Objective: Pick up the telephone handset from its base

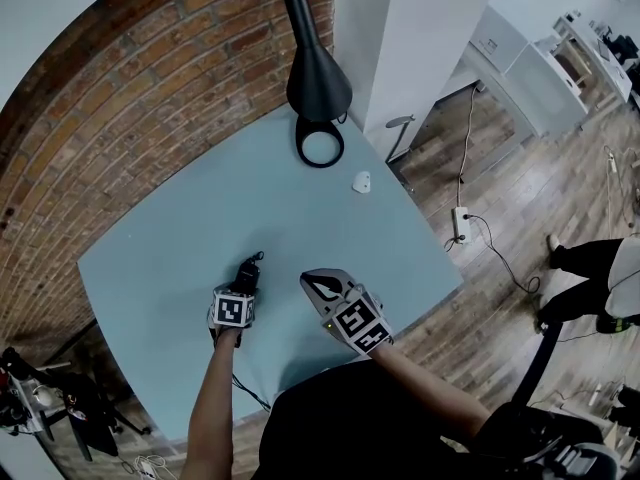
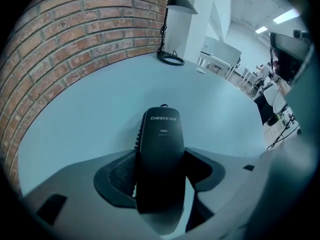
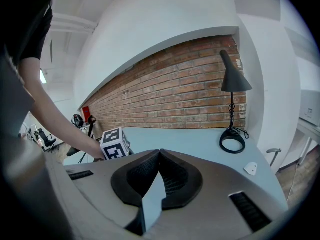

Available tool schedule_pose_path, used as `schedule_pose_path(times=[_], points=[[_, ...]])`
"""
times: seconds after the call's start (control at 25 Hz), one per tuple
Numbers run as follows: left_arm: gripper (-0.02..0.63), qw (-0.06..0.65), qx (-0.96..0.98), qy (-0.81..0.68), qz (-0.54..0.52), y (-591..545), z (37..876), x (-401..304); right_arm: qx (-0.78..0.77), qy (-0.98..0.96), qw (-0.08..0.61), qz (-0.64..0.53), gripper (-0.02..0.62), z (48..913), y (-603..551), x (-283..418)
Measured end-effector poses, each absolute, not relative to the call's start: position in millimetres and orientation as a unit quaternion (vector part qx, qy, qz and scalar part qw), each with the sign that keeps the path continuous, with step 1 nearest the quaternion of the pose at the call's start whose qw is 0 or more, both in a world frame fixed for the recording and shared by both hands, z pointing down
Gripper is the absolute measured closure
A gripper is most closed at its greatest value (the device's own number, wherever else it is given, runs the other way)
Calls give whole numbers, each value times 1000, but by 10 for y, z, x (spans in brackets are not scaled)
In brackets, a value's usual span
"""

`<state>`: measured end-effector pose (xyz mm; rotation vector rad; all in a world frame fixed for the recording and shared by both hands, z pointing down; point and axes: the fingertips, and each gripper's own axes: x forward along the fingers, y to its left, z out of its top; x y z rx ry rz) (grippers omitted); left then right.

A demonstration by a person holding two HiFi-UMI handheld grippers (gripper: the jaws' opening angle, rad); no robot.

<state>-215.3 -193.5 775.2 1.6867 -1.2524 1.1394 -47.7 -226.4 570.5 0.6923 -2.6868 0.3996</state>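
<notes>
Black plastic with pale lettering near its far end, the telephone handset (image 2: 161, 149) fills the lower centre of the left gripper view. It stands lengthwise between the pads of the left tongs (image 2: 160, 158), which are spread wide on either side of it. A thin pale sliver shows between one pad and the handset's ribbed edge, so the pads flank it rather than clamp it. In the head view the same left tongs (image 1: 246, 274) point steeply down at the lower centre of the pale blue tabletop (image 1: 180, 228). The handset (image 1: 251, 266) shows there only as a dark shape at their tip, and its base cannot be made out apart from it. Just to the right, clear of the handset, the right tongs (image 1: 309, 280) hover with their tips pressed together and nothing between them. Farther up the frame, a small white piece (image 1: 361, 181) lies near the tabletop's right edge. Beyond it a black lamp (image 1: 316, 80) stands on an open ring foot (image 1: 320, 144) that encircles only bare tabletop, close to the brick wall (image 1: 130, 98).
</notes>
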Motion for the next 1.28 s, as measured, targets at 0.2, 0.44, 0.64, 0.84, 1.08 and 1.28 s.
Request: schedule_pose_path(times=[0.2,0.44,0.64,0.84,1.08,1.28], points=[[318,363,658,-483,449,-1918,7723,-2149,243,-945,168,140,584,5698,-2259,-478],[322,360,657,-483,454,-1917,7692,-2151,243,-945,167,140,584,5677,-2259,-454],[322,362,653,-483,457,-1895,7664,-2158,245,-945,165,140,584,5666,-2275,-443],[325,359,656,-487,452,-1893,7619,-2161,244,-946,164,139,584,5655,-2254,-438],[325,357,653,-494,449,-1888,7557,-2194,242,-946,164,139,584,5648,-2233,-437],[325,359,656,-494,444,-1891,7538,-2189,242,-947,163,137,584,5633,-2237,-434]])
